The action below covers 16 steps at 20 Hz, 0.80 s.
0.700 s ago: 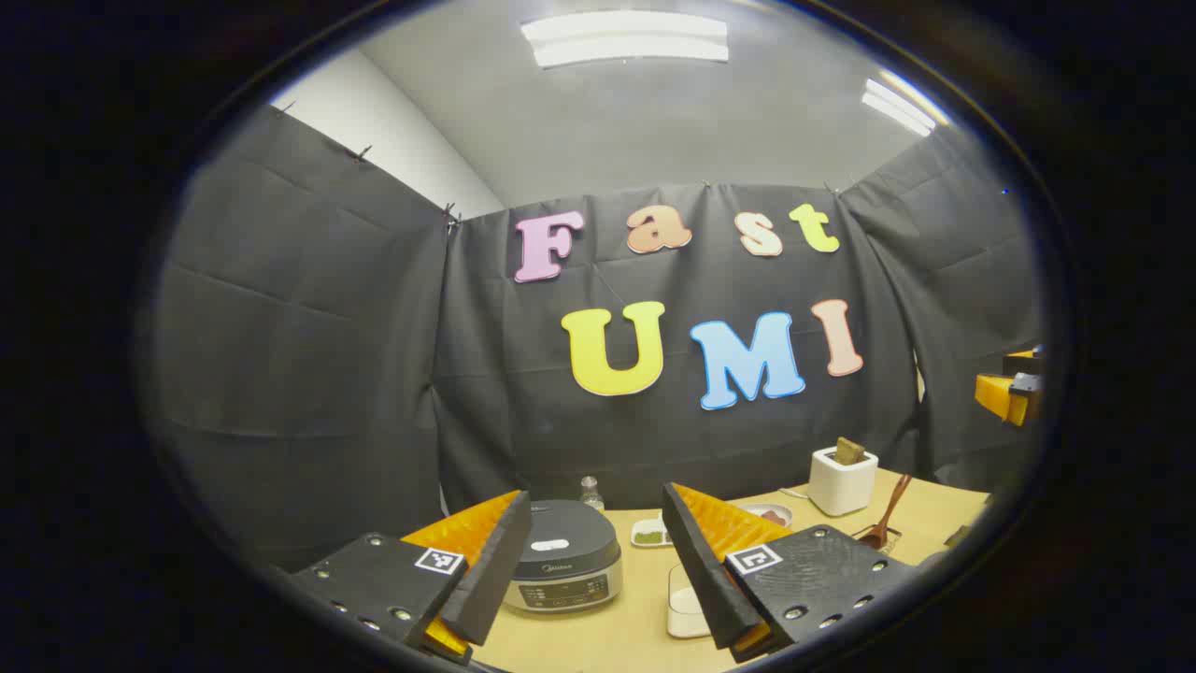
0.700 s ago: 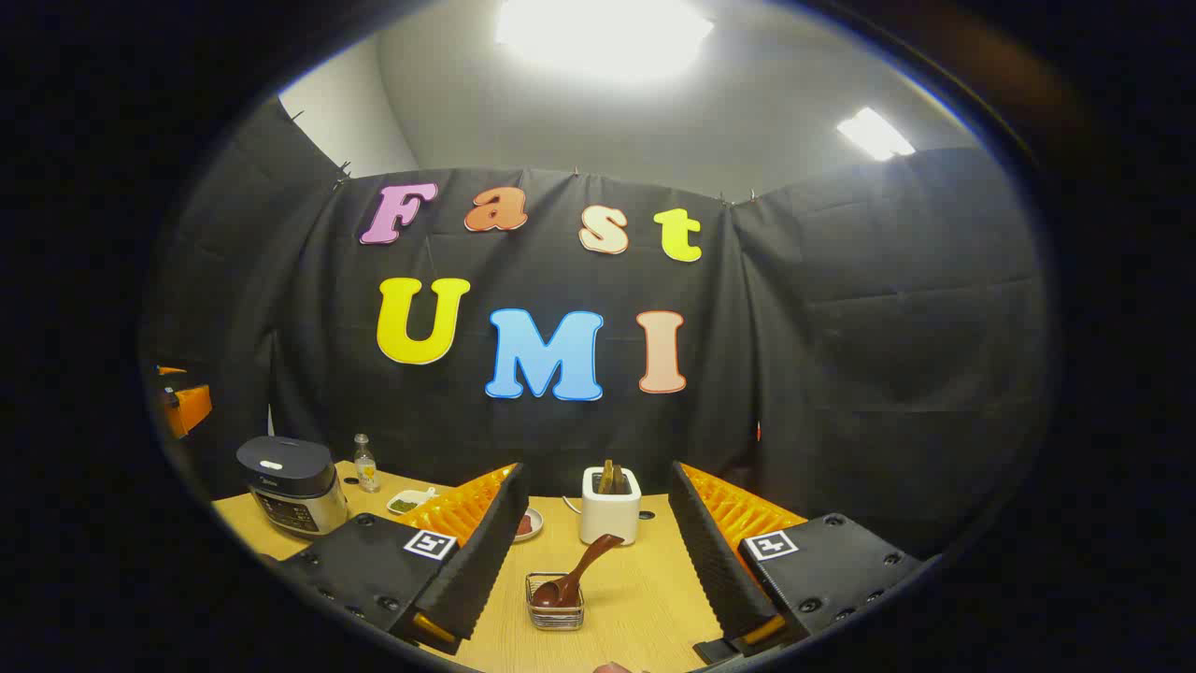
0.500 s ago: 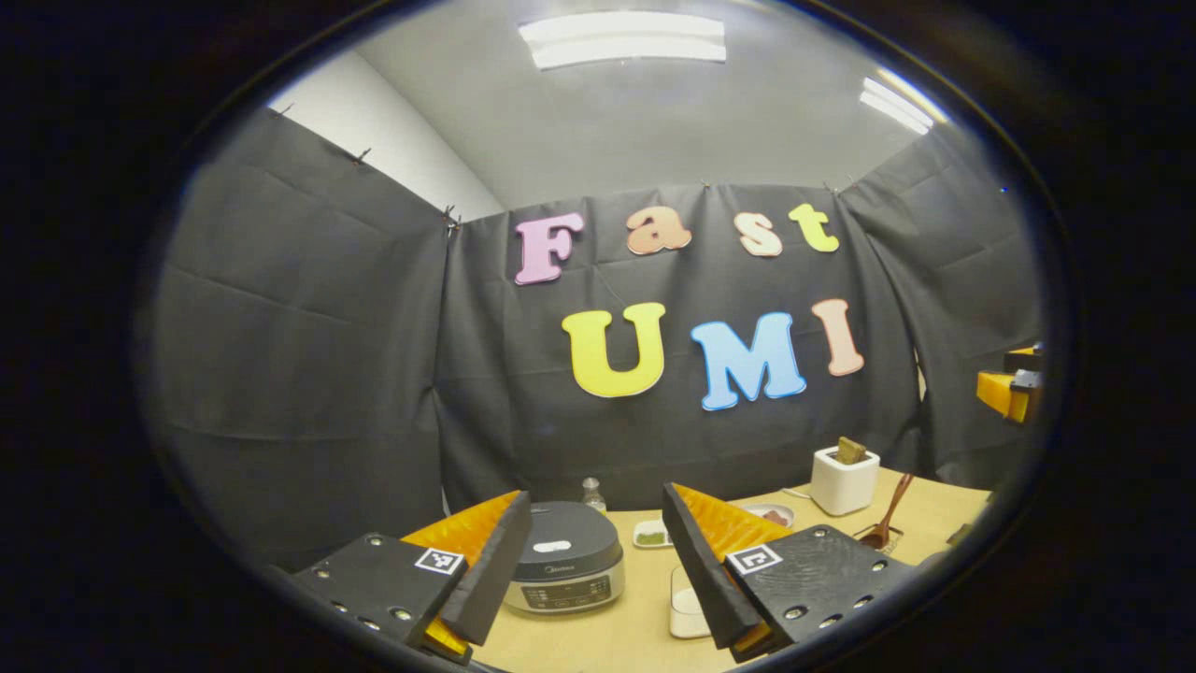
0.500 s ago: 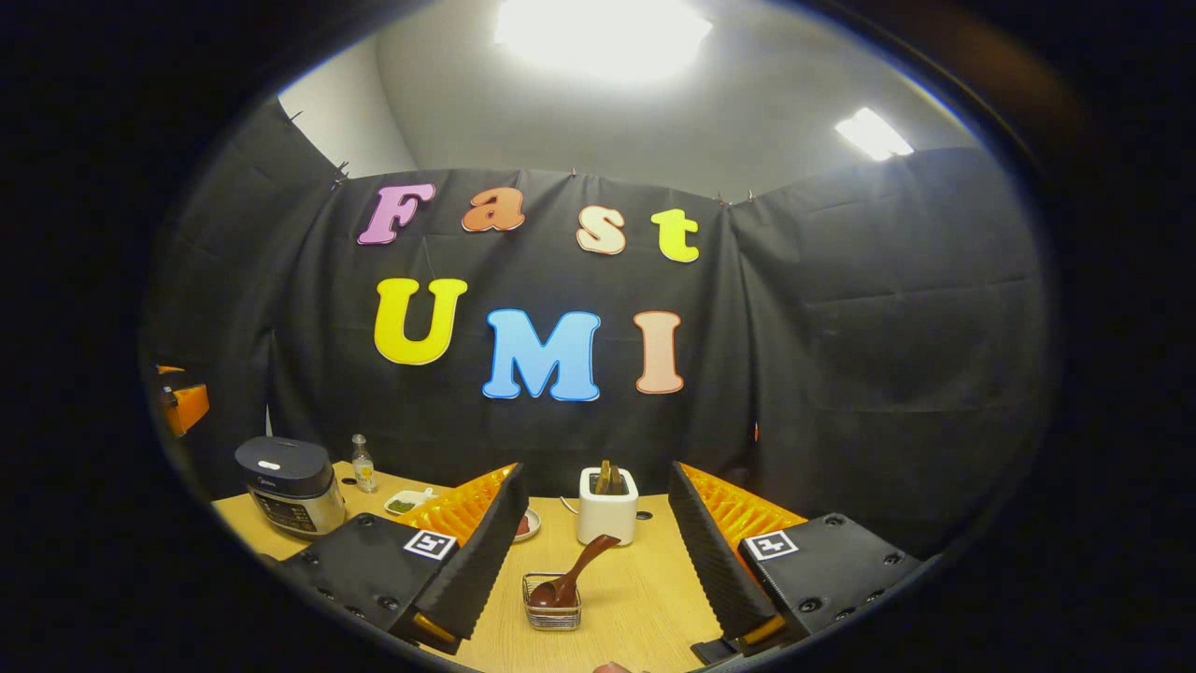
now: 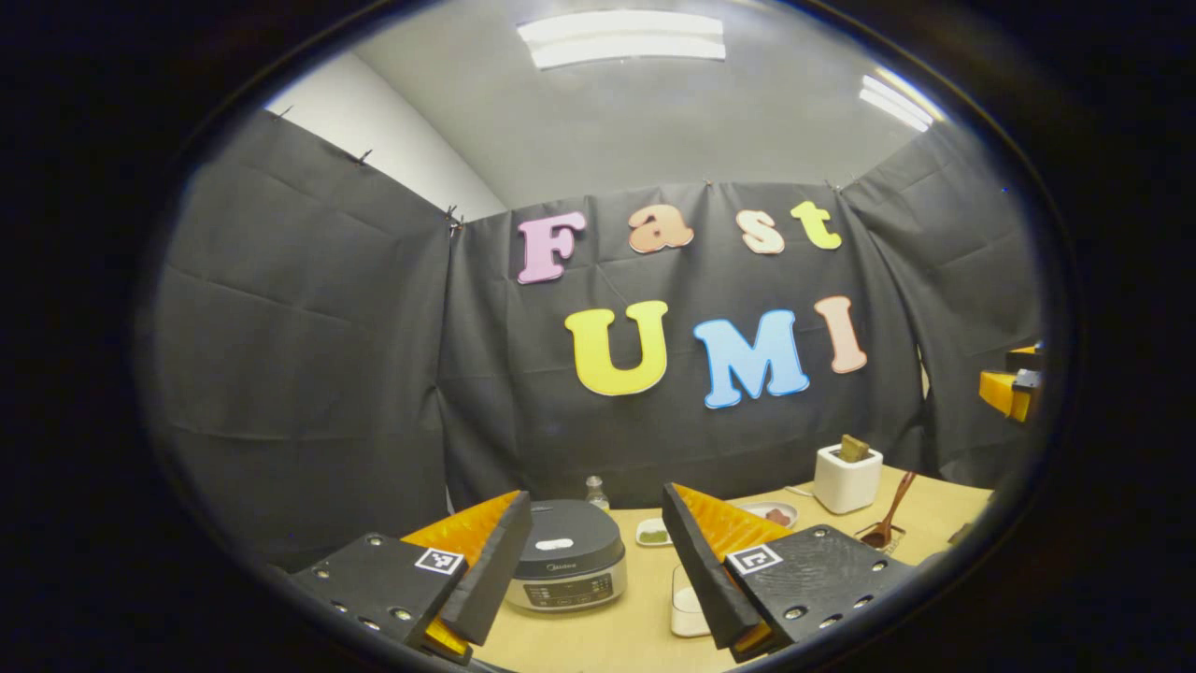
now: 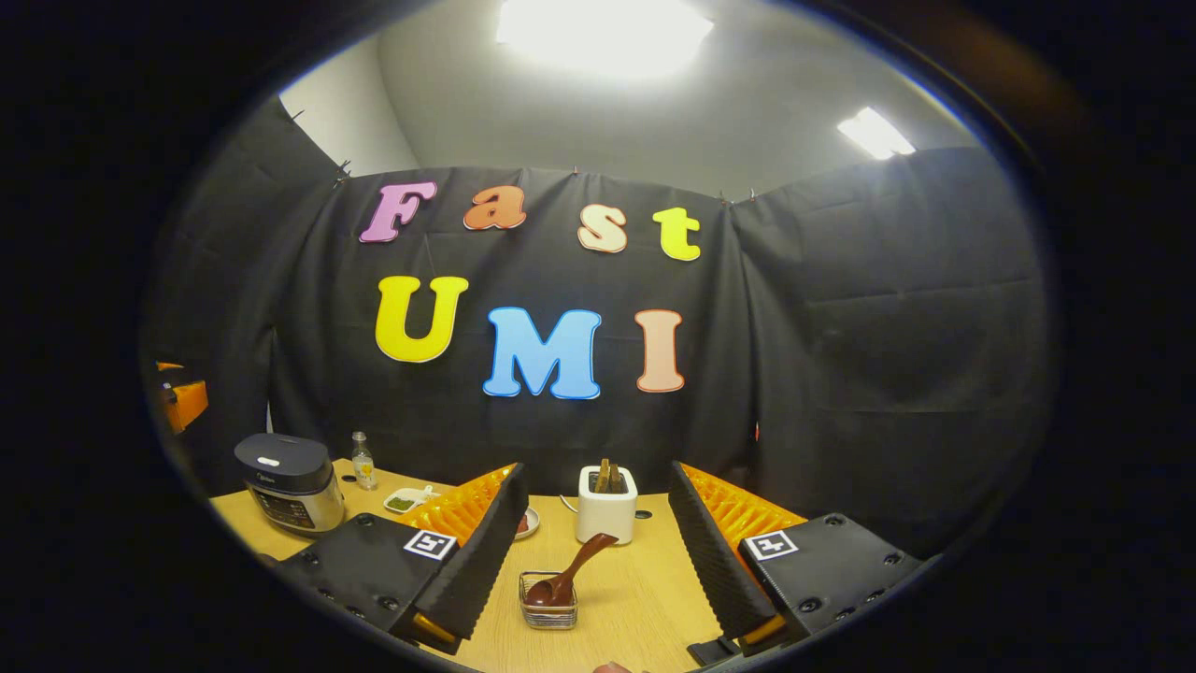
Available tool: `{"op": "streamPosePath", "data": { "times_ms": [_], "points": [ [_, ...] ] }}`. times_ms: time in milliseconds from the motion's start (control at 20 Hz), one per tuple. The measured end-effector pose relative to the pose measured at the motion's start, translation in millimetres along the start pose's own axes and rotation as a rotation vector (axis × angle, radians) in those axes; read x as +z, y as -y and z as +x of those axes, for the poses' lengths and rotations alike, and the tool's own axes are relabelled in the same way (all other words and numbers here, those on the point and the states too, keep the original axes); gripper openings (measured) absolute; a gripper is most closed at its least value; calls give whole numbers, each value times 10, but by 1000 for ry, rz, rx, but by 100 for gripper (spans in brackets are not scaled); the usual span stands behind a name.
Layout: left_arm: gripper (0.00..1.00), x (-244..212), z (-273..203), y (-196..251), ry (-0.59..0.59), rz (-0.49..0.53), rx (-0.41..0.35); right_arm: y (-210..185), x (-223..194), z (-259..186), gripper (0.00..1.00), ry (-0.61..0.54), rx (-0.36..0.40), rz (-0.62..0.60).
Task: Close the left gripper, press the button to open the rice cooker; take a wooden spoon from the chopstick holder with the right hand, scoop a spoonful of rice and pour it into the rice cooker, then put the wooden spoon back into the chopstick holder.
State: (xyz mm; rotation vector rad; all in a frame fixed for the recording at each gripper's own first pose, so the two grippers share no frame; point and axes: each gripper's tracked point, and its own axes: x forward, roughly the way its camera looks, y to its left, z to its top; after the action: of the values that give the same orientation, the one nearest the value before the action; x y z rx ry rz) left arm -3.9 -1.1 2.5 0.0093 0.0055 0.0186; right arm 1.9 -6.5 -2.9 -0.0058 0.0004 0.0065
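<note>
Plainly, wooden spoon [image 6: 570, 576] in wire chopstick holder [image 6: 548, 611] (rice cooker [image 5: 568, 554] lidded).

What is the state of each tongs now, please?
Left tongs: open, holding nothing, rice cooker ahead.
Right tongs: open, holding nothing, wooden spoon ahead in its holder.

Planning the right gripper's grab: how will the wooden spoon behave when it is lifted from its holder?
The wooden spoon looks rigid and probably light. It leans bowl-down in the small wire holder, so the tilted handle may pivot when pinched. The holder looks light too and might shift or lift along with it.
</note>
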Motion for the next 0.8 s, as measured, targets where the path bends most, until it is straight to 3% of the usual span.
{"op": "streamPosePath", "data": {
  "times_ms": [800],
  "points": [
    [84, 117, -27, 106, -8, 23, 11, 87, -40, 85, 94, 5, 34, -2]
  ]
}}
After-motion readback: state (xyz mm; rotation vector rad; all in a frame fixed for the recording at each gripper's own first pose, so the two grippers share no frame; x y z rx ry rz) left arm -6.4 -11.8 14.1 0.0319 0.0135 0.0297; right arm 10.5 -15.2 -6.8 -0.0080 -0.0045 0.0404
